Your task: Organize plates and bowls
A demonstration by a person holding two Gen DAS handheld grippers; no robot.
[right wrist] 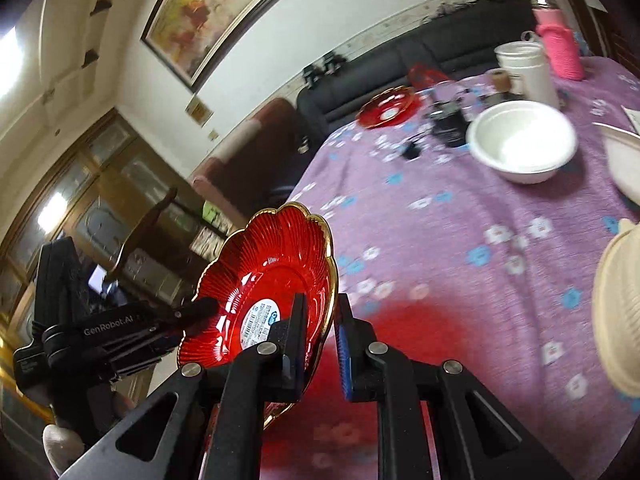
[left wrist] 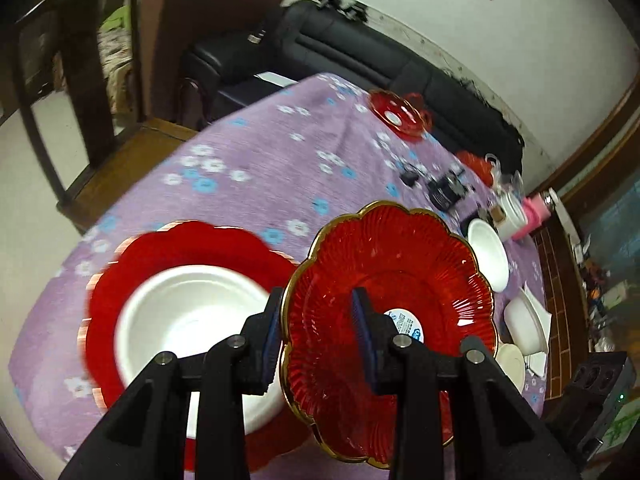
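We hold one red scalloped glass plate with a gold rim (left wrist: pixel 392 280) off the purple flowered tablecloth (left wrist: pixel 260 168), tilted: our left gripper (left wrist: pixel 316 344) clenches its near rim, our right gripper (right wrist: pixel 322 340) pinches the opposite edge. Left of the left jaws a white bowl (left wrist: pixel 192 312) sits on a blurred red plate (left wrist: pixel 132 264). Beyond the right jaws stand another white bowl (right wrist: pixel 524 140) and a smaller red dish (right wrist: pixel 388 108). A cream object (right wrist: pixel 620 312) is cut off right of them.
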